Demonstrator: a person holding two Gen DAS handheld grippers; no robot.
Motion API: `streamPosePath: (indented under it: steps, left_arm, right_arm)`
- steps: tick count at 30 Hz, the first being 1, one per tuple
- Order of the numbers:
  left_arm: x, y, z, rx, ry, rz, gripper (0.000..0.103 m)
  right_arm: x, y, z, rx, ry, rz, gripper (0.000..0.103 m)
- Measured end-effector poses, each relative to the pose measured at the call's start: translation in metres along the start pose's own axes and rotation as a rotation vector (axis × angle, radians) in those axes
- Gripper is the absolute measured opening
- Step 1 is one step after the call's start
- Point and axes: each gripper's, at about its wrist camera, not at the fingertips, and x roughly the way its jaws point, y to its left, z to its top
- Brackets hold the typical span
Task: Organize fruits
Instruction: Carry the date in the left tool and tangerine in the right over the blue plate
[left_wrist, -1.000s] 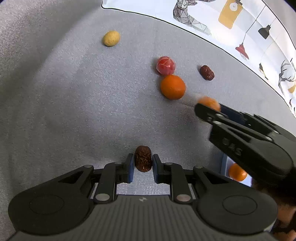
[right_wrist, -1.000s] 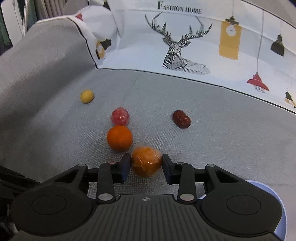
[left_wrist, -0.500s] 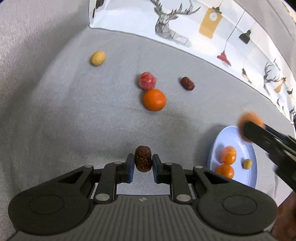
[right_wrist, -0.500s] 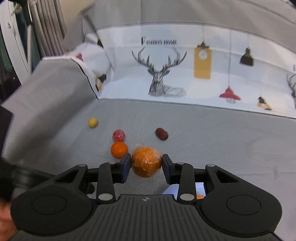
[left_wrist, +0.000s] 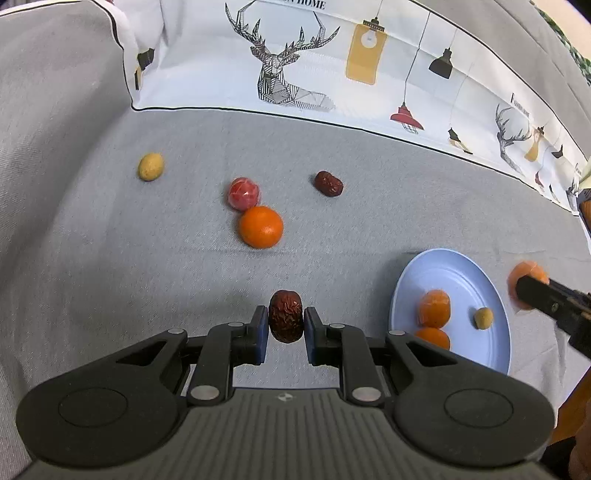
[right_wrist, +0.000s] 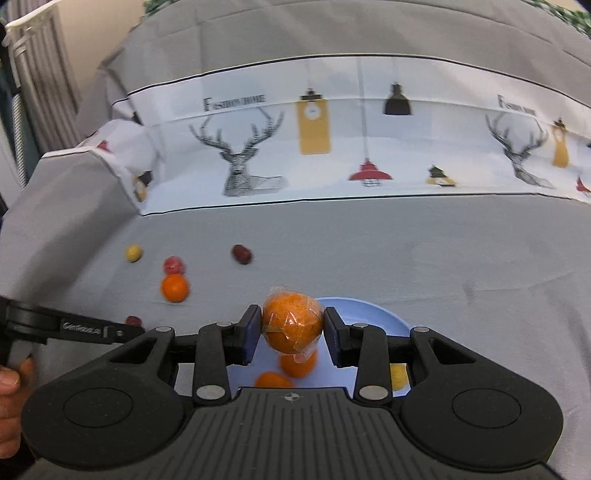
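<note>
Change, right side: the right gripper (right_wrist: 291, 334) is seen carried away from the loose fruit and brought over the blue plate (right_wrist: 384, 314); a second ago the plate was barely in its view, now it lies directly beneath the jaws.
Change, left side: the left gripper (left_wrist: 285, 325) is raised a little with its load, and more of the grey cloth (left_wrist: 110, 258) and the plate now comes into its view.
Meaning for the task: both loads appear to be in transit to the plate; the right one is judged closest to release, the left one is likely to follow.
Right jaws: held part-way open, closed on a wrapped orange (right_wrist: 292, 325), the film visibly crinkled around it.
Left jaws: drawn narrow, clamped on a wrinkled red date (left_wrist: 285, 320) standing upright between the pads.
Already on the plate: two oranges (left_wrist: 434, 308) and one small yellow fruit (left_wrist: 483, 318).
Left on the cloth: a bare orange (left_wrist: 260, 226) touching a wrapped red fruit (left_wrist: 243, 193), a second date (left_wrist: 328, 184) nearby, and a yellow fruit (left_wrist: 150, 167) well apart to the left.
Surface: a cloth-covered seat, not a counter, backed by a deer-print cover (left_wrist: 295, 74).
</note>
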Motion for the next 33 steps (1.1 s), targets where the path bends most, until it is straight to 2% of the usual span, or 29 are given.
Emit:
streamPosePath:
  steps: [10, 33]
  left_arm:
    - [0.006, -0.009, 0.002, 0.029, -0.002, -0.002, 0.022]
    - [0.01, -0.014, 0.002, 0.046, 0.0, -0.001, 0.022]
  right_arm:
    - [0.004, -0.022, 0.003, 0.011, -0.004, -0.027, 0.038]
    - [0.005, -0.025, 0.001, 0.005, 0.008, -0.032, 0.038]
